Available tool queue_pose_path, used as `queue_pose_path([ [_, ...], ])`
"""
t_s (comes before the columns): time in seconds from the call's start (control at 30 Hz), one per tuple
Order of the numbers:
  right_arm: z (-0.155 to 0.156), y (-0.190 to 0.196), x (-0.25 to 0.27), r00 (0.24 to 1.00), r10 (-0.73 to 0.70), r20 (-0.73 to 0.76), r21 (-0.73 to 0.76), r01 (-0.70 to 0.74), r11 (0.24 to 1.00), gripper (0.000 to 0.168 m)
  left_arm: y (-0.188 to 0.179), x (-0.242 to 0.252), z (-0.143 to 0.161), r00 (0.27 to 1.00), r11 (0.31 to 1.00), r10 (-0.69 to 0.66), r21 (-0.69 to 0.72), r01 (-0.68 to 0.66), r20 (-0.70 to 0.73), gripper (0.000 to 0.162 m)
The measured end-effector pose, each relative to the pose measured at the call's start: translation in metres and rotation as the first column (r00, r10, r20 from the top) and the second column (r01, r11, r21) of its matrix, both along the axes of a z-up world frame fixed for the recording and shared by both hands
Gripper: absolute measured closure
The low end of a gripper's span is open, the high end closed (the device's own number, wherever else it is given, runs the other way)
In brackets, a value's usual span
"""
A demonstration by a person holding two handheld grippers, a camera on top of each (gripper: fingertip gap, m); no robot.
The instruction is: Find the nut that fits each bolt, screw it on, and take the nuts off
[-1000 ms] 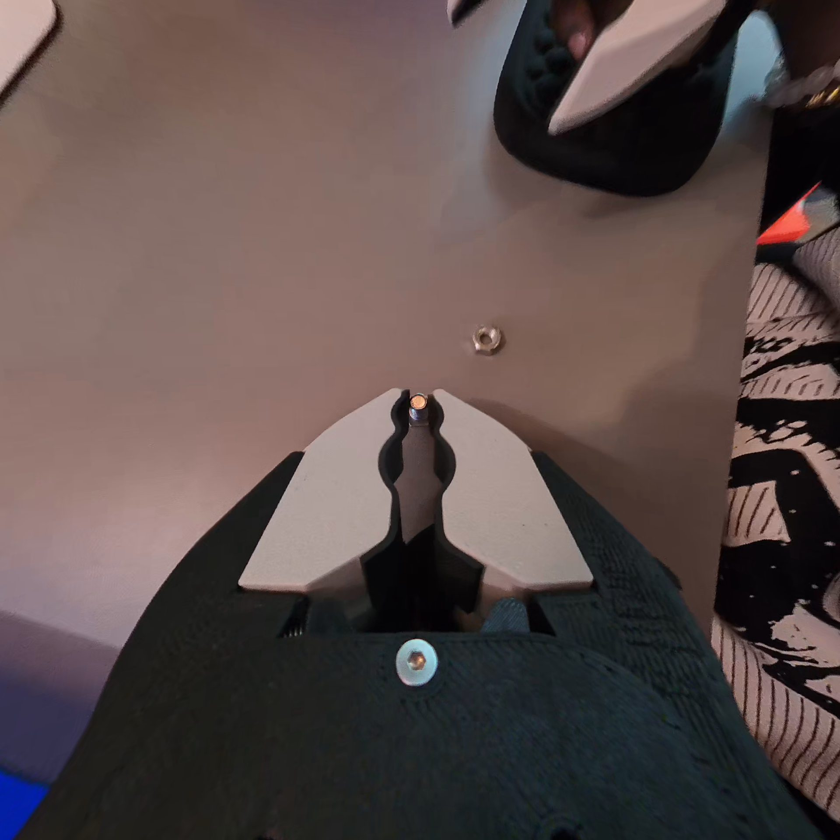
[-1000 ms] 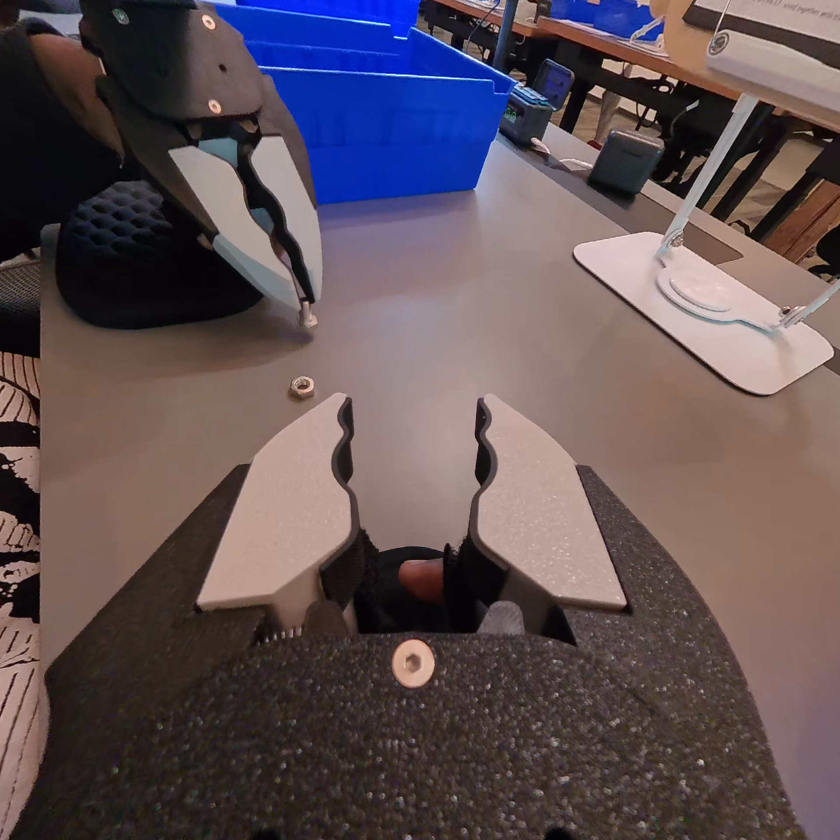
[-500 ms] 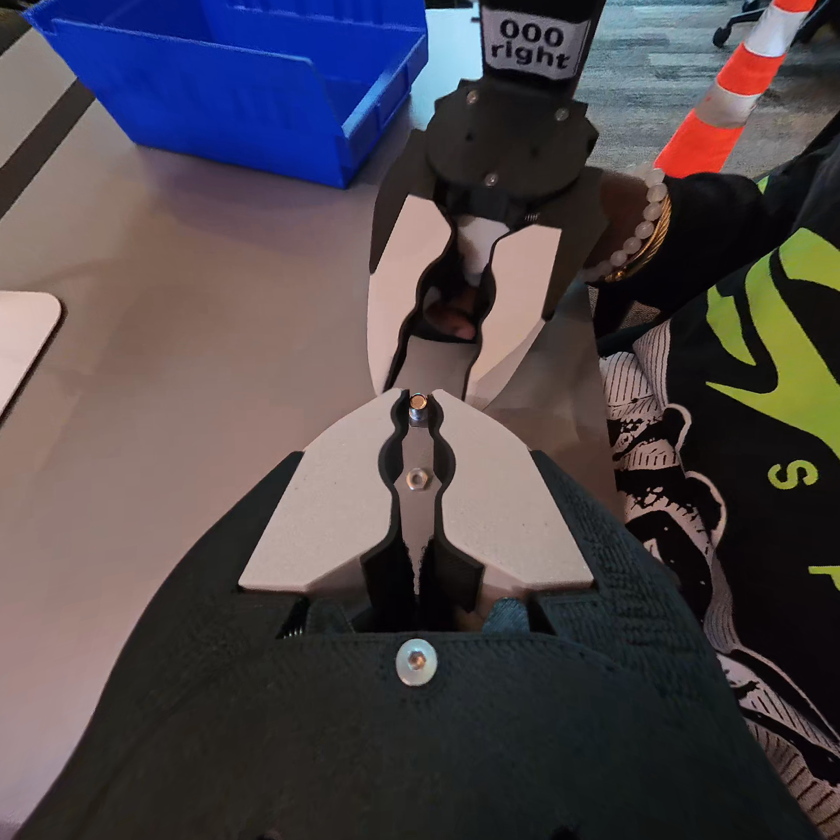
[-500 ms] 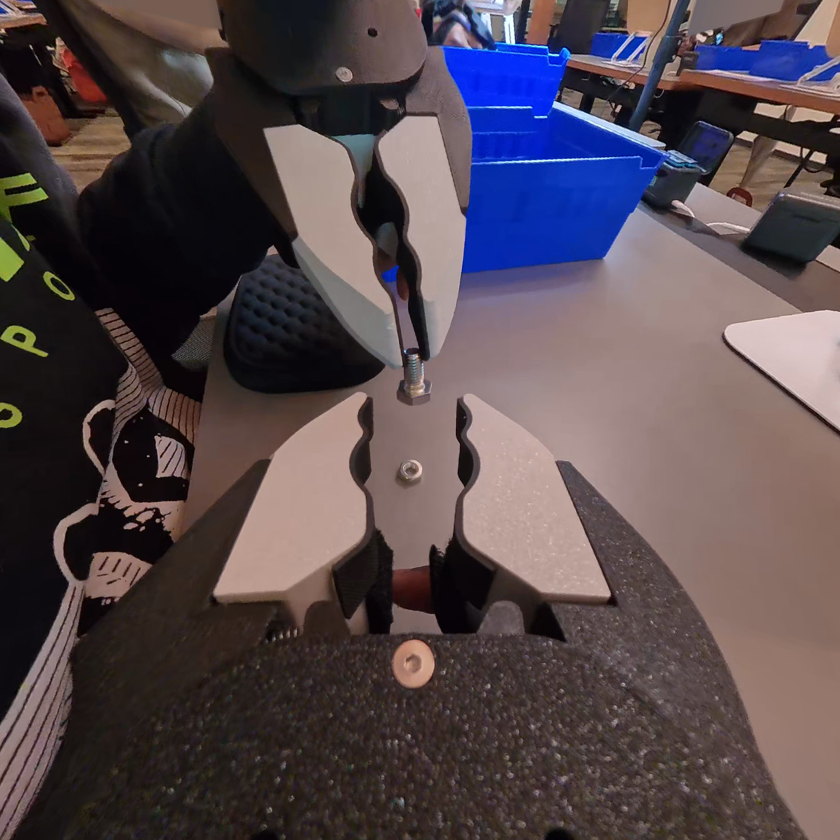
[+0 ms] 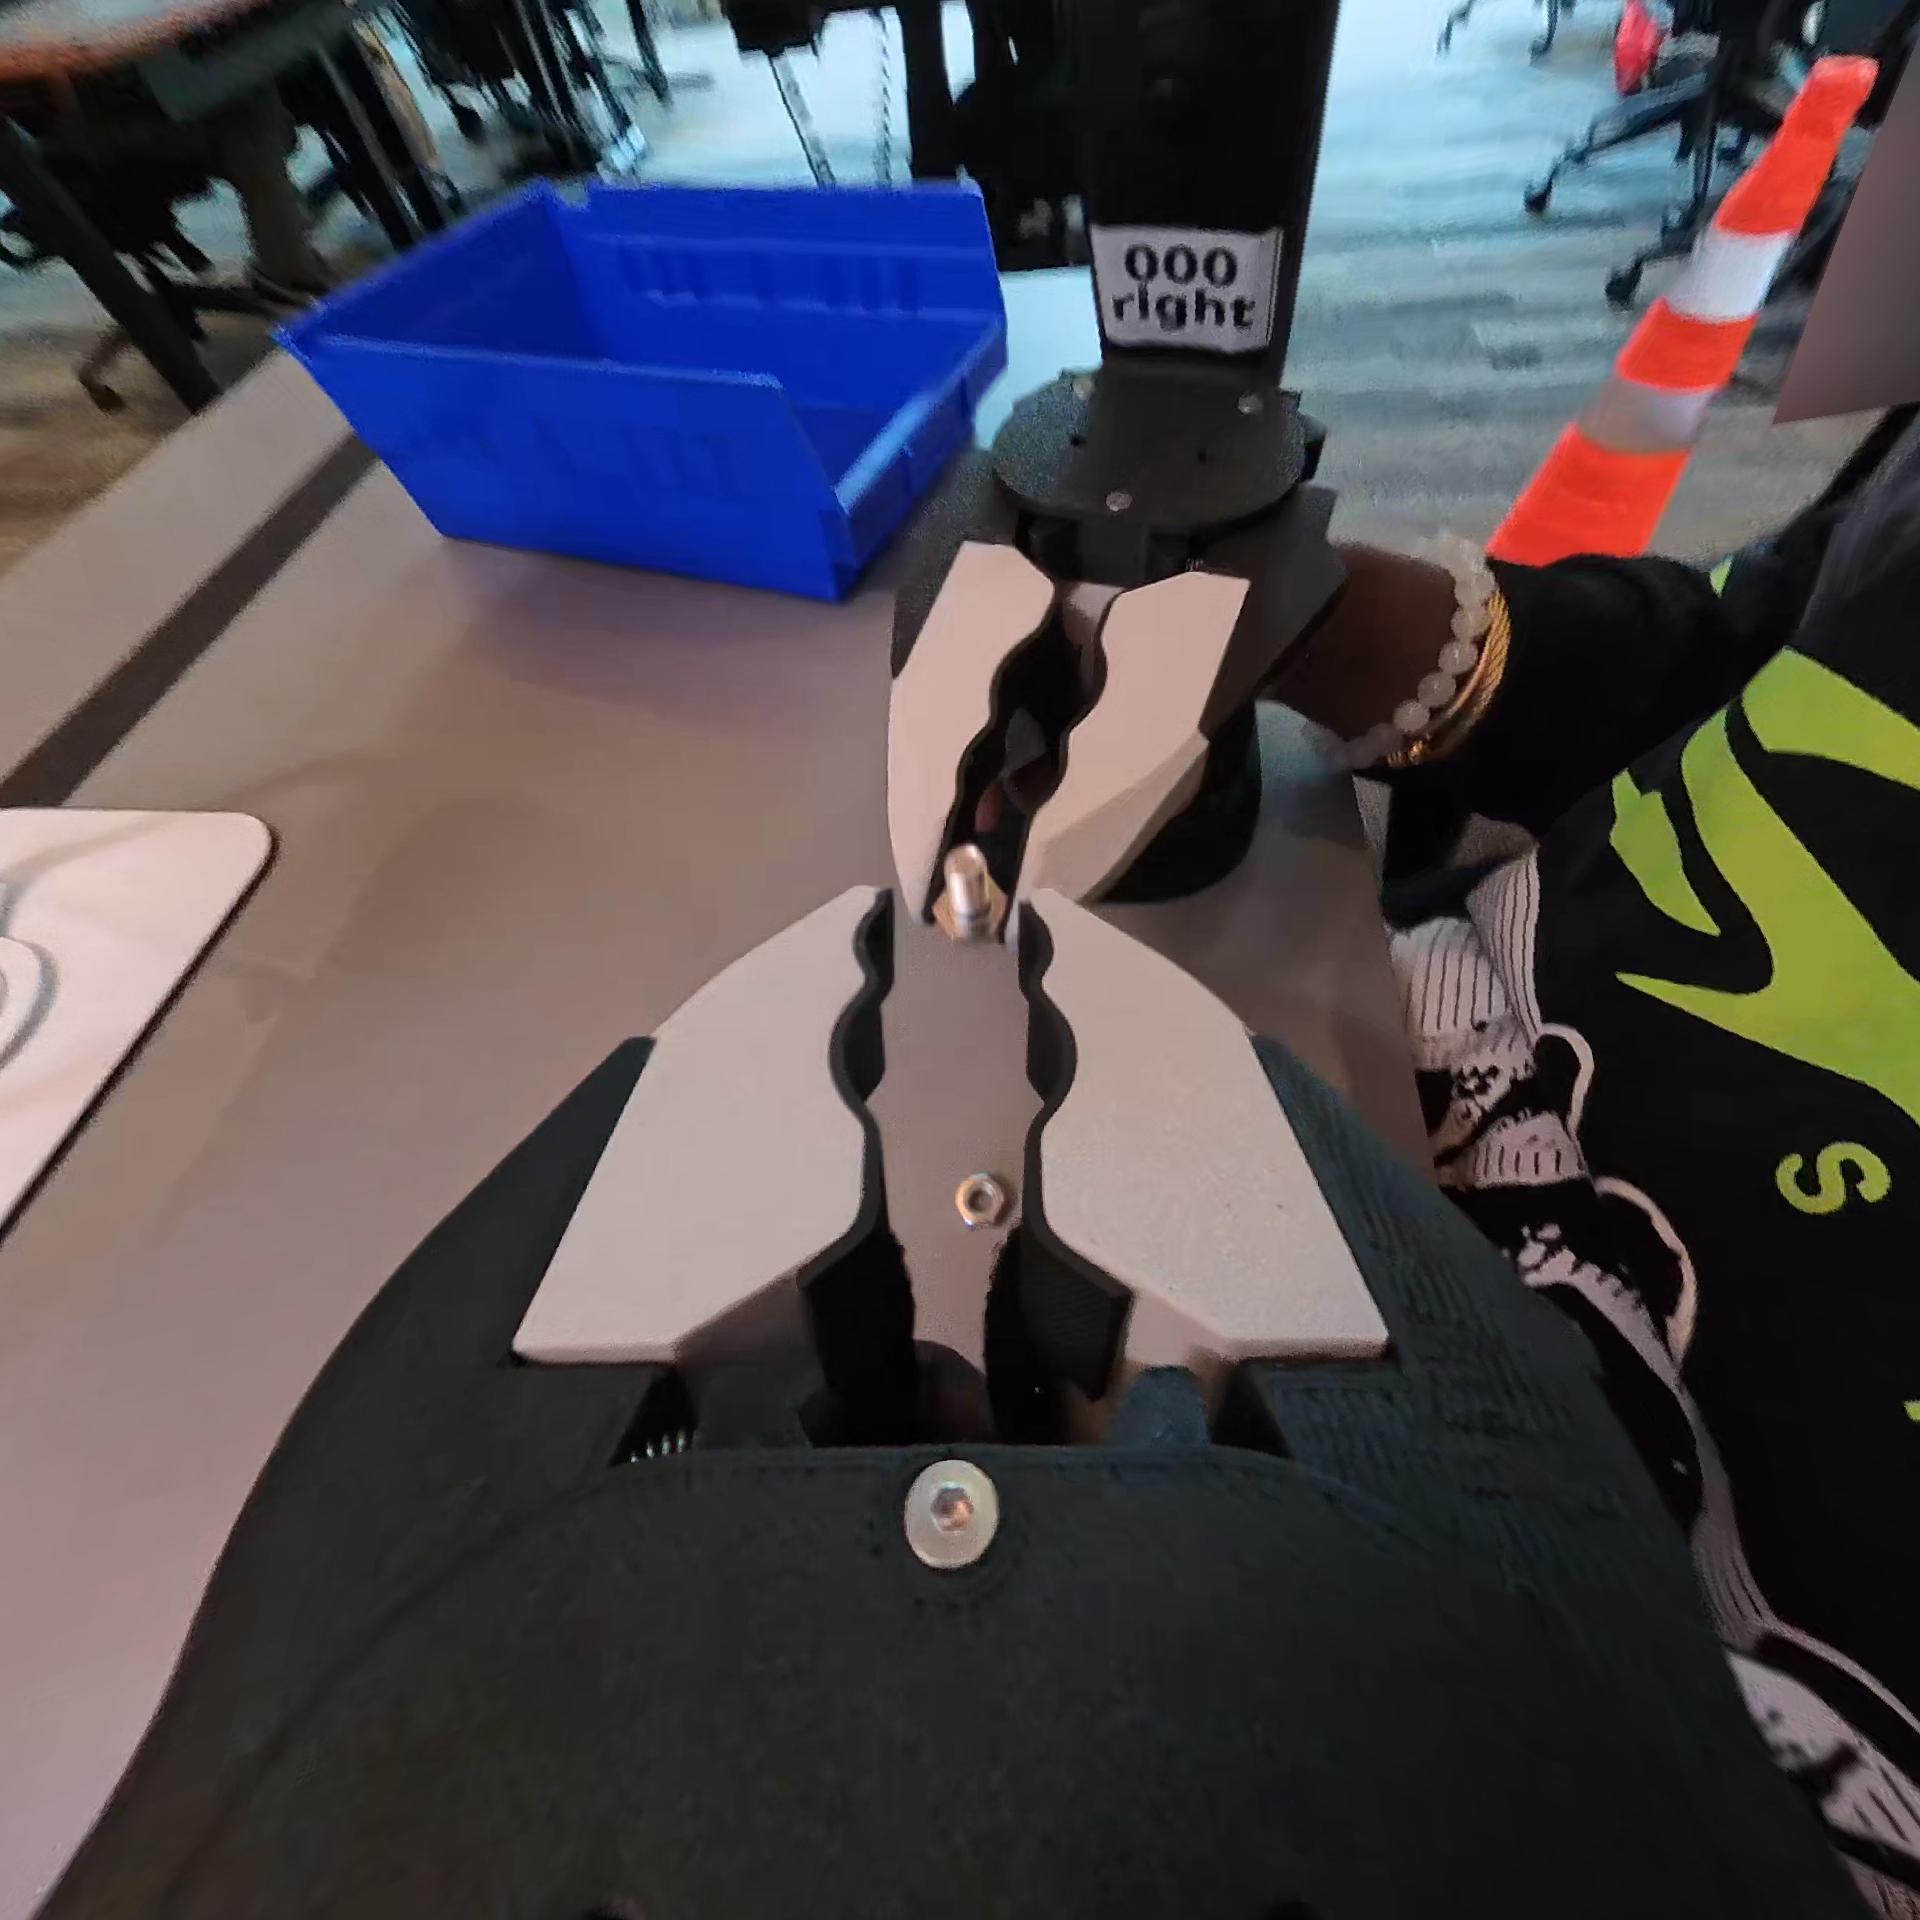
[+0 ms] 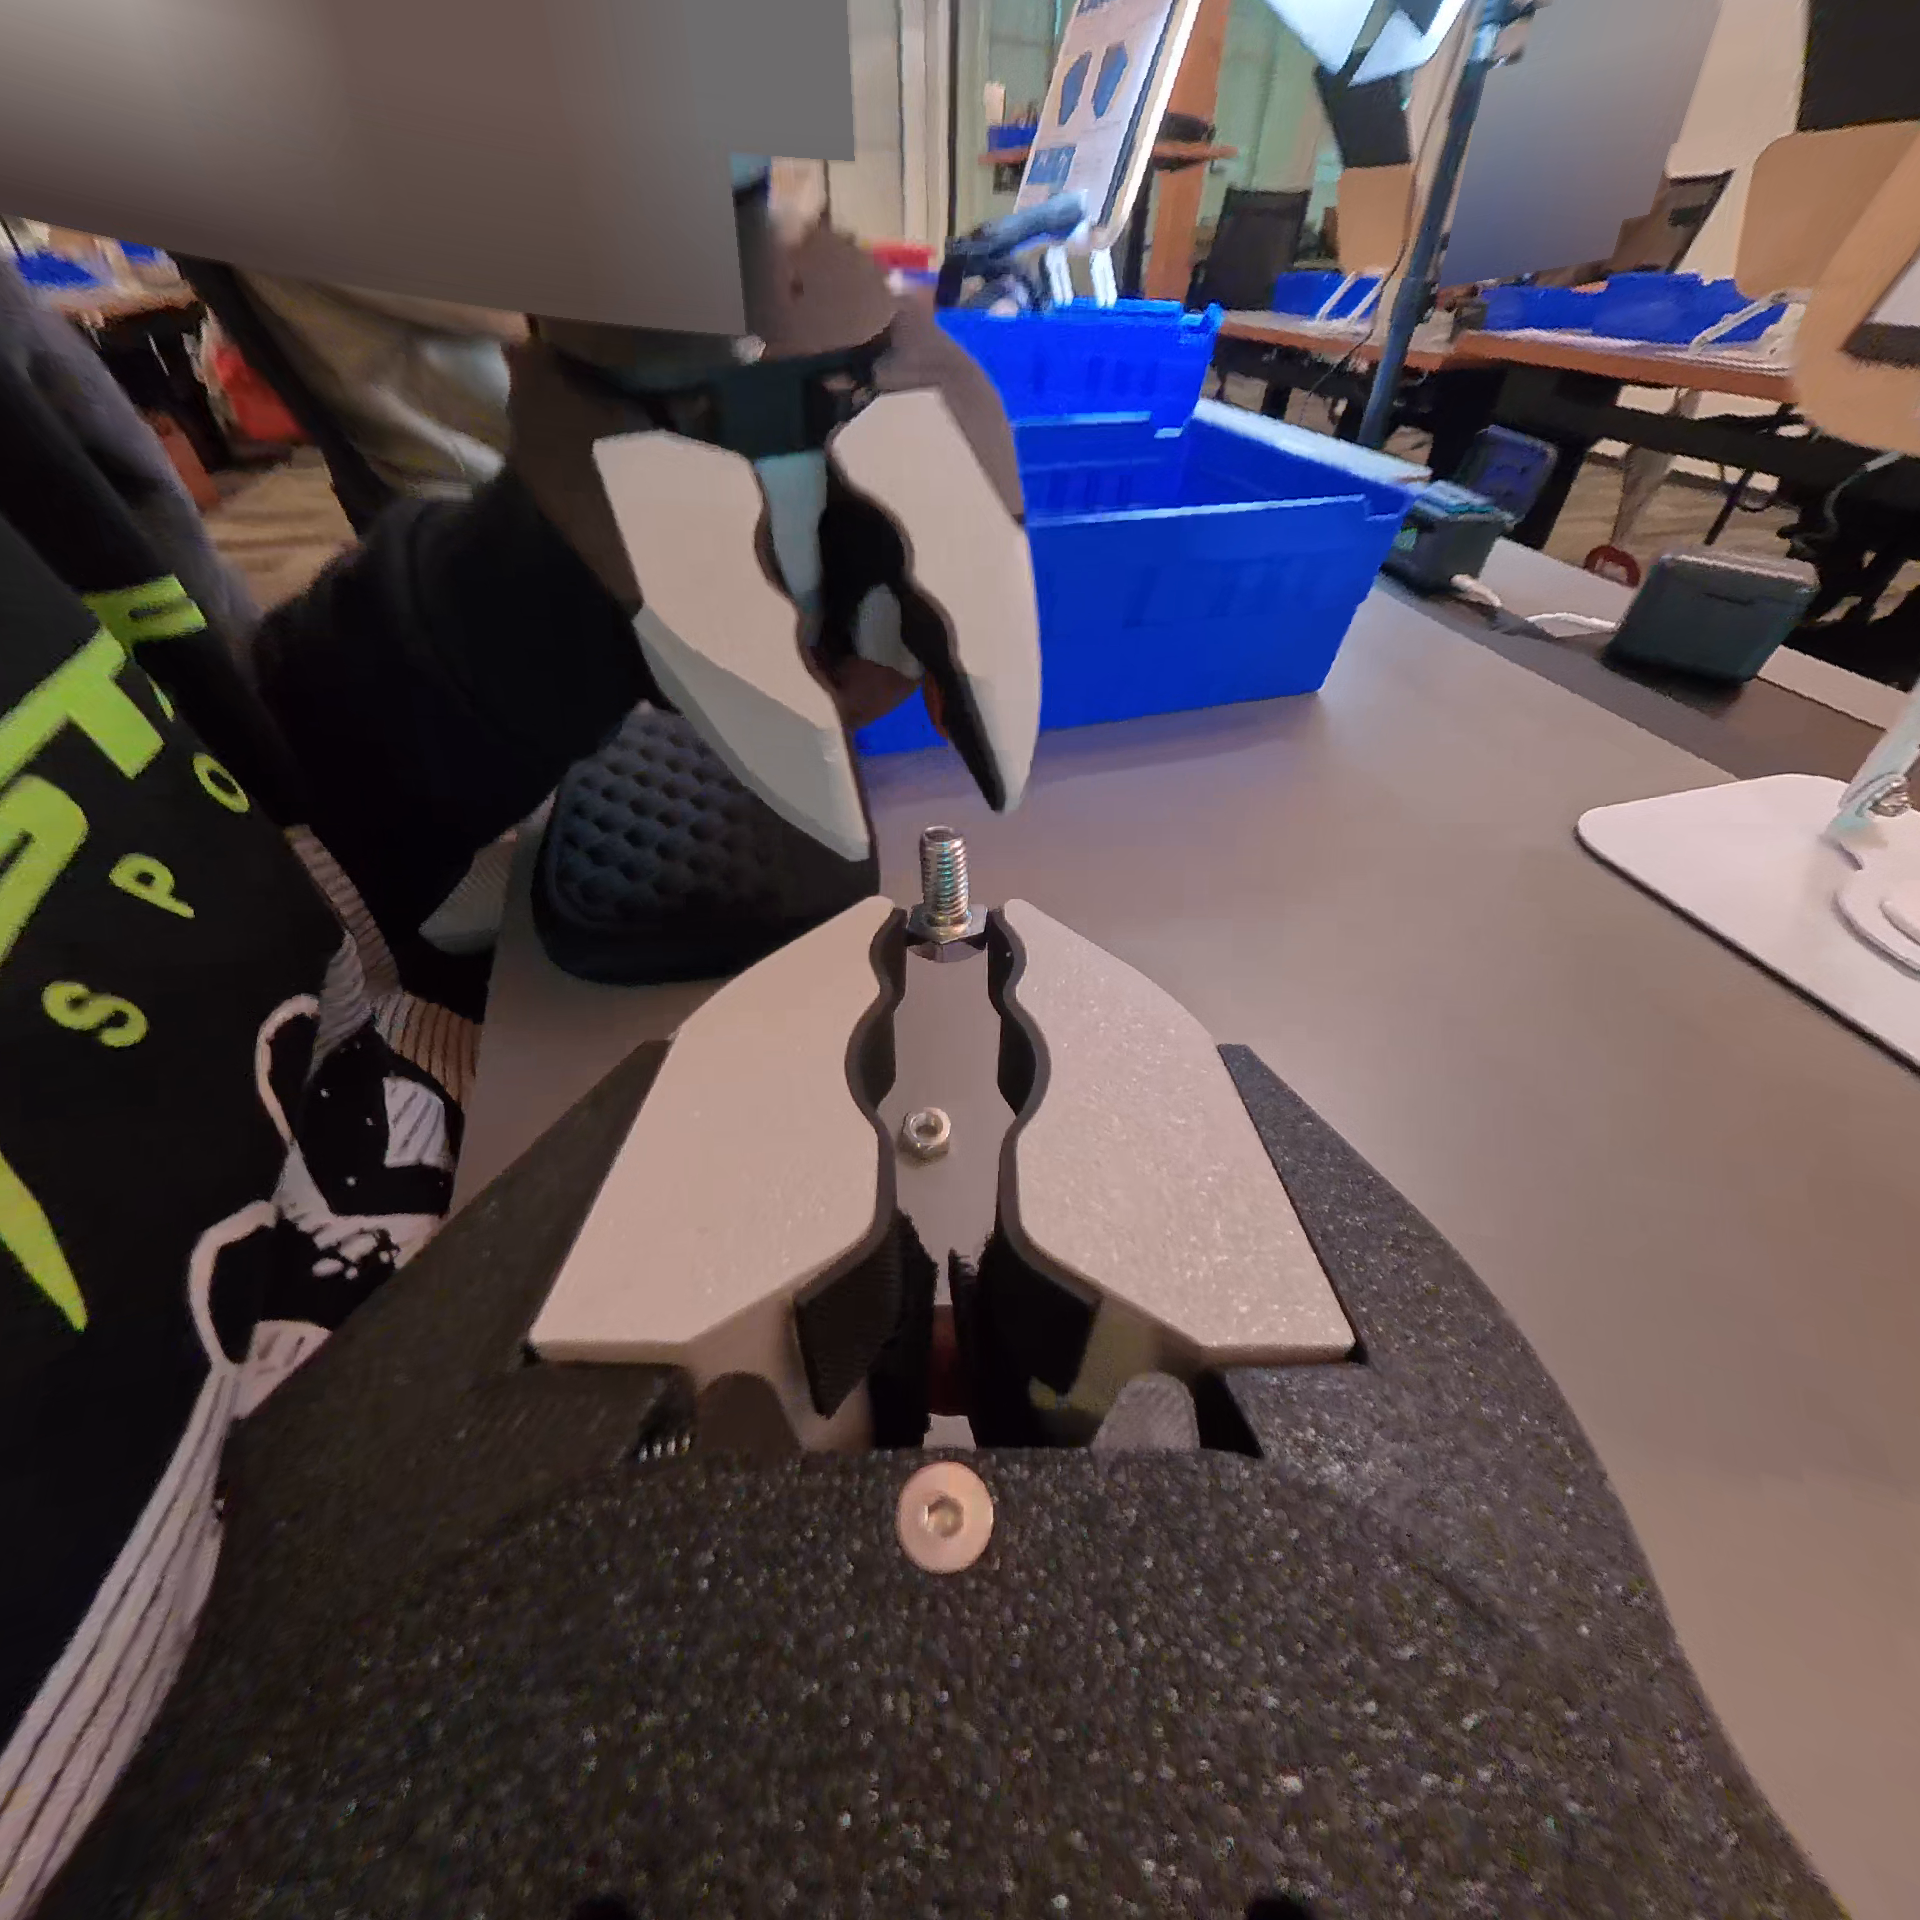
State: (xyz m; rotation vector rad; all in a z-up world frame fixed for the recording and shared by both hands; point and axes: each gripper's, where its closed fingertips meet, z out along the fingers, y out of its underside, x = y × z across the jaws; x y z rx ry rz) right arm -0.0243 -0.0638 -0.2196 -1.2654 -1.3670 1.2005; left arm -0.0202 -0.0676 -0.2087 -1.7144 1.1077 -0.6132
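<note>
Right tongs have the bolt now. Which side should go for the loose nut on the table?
Left. The left tongs are open and empty, and the loose nut lies on the table between their fingers. The right tongs are shut on the bolt.

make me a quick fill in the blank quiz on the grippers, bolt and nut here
1. The right gripper is shut on the hex end of the silver threaded bolt, whose thread points ____.
2. The left gripper, above the bolt, has its jaws ____.
3. The small silver hex nut lies loose on the grey ____.
4. The plastic bin behind is ____.

Missing words: up; open; table; blue
</note>
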Motion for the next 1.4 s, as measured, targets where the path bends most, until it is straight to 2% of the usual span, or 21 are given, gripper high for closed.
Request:
queue_pose_path([
  [0.1,0.018,0.007,0.009,0.994,-0.015,-0.107,-0.121,0.002,0.993,0.153,0.011,-0.008,0.01,0.987,0.991,0.104,0.073,-0.113,0.121,0.132],
  [0.2,0.03,0.012,0.012,0.984,-0.037,-0.174,-0.234,-0.005,0.972,0.154,0.019,-0.006,0.02,0.952,0.944,0.198,0.215,-0.249,0.233,0.128],
  [0.27,0.038,0.015,0.012,0.975,-0.054,-0.216,-0.311,-0.017,0.95,0.154,0.022,-0.003,0.023,0.936,0.871,0.251,0.364,-0.329,0.245,0.126],
  [0.37,0.05,0.019,0.013,0.959,-0.079,-0.273,-0.396,-0.037,0.918,0.154,0.024,-0.004,0.034,0.901,0.715,0.336,0.549,-0.433,0.274,0.125],
  [0.57,0.066,0.022,0.005,0.93,-0.146,-0.338,-0.501,-0.046,0.864,0.154,0.026,-0.002,0.049,0.846,0.565,0.415,0.634,-0.529,0.336,0.125],
  [0.77,0.075,0.02,-0.008,0.877,-0.174,-0.447,-0.694,-0.218,0.686,0.154,0.03,0.0,0.058,0.819,0.461,0.472,0.701,-0.544,0.326,0.134],
  [0.83,0.075,0.021,-0.009,0.871,-0.176,-0.459,-0.712,-0.242,0.659,0.154,0.031,-0.002,0.059,0.812,0.452,0.479,0.699,-0.553,0.333,0.135],
  [1.03,0.074,0.021,-0.011,0.878,-0.171,-0.446,-0.709,-0.231,0.666,0.154,0.029,-0.005,0.06,0.804,0.438,0.475,0.697,-0.568,0.357,0.142],
  [1.17,0.071,0.022,-0.01,0.88,-0.165,-0.446,-0.727,-0.248,0.64,0.154,0.029,-0.004,0.059,0.812,0.493,0.439,0.653,-0.575,0.383,0.146],
  [1.33,0.07,0.019,-0.012,0.884,-0.161,-0.439,-0.724,-0.242,0.646,0.154,0.032,-0.006,0.057,0.801,0.494,0.461,0.639,-0.59,0.383,0.142],
  [1.4,0.071,0.017,-0.012,0.882,-0.149,-0.446,-0.713,-0.25,0.655,0.154,0.03,-0.006,0.058,0.807,0.501,0.442,0.639,-0.584,0.392,0.146],
])
